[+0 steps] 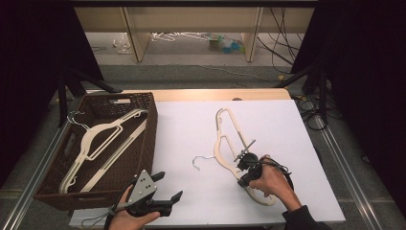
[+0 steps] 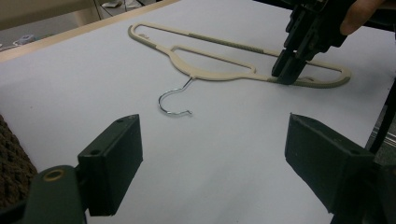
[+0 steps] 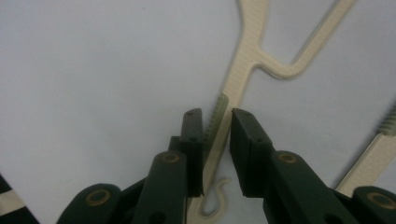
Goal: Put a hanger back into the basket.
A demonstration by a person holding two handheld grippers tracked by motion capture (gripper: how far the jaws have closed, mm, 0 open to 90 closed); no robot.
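- I work on the hanger [image 1: 224, 143] that lies flat on the white table [image 1: 191, 191], and my right gripper [image 1: 245, 159] stands over its lower arm.
- In the right gripper view the jaws sit on both sides of the thin arm of the hanger [image 3: 243, 74], at the ribbed part; they look clenched on it, or very nearly, with a thin gap visible at one pad.
- To do this step well, I think I must press fully on the arm before I lift, because the arm is thin and can slip or turn between the pads.
- I would lift slowly and keep the hanger level, so that the metal hook [image 2: 175, 100] does not drag on the table or catch on something.
- The grip is far from the middle of the hanger, so the long end will probably hang down; a small tilt of the wrist can correct this.
- My left gripper [image 1: 163, 187] is released, its jaws wide apart and holding nothing, near the front edge of the table, beside the basket [image 1: 143, 143].
- The basket, at the left, already holds another hanger [image 1: 103, 139]; I judge this is the place for mine.
- The hanger is well apart from my left gripper.
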